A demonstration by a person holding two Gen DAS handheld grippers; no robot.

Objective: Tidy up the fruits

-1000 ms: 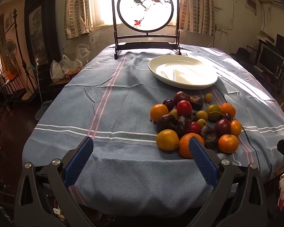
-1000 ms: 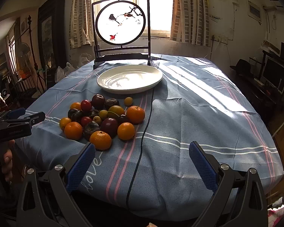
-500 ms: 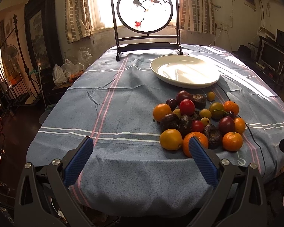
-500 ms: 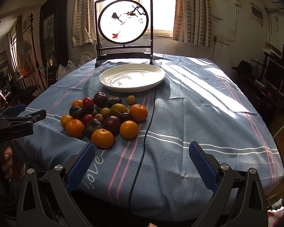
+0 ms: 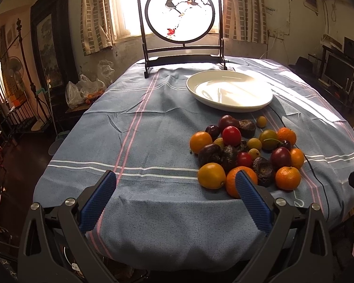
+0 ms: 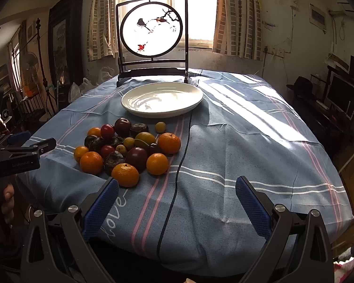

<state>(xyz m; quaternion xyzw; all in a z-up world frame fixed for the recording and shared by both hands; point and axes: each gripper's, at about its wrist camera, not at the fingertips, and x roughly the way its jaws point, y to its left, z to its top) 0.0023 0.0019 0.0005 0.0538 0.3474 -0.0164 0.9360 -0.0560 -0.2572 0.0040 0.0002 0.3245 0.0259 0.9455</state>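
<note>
A pile of fruit lies on the blue striped tablecloth: oranges, red and dark plums, small yellow fruits and wrinkled dark ones. It shows in the right wrist view too. An empty white plate sits behind the pile. My left gripper is open and empty at the table's near edge, left of the pile. My right gripper is open and empty at the near edge, right of the pile. The left gripper also appears at the left of the right wrist view.
A framed round bird screen stands at the table's far end. A black cable runs down the cloth beside the fruit. Plastic bags sit on a side stand to the left. A monitor is at right.
Both grippers have moved slightly forward and the views have shifted a little; the fruit and plate have not moved. Both jaws stay open.
</note>
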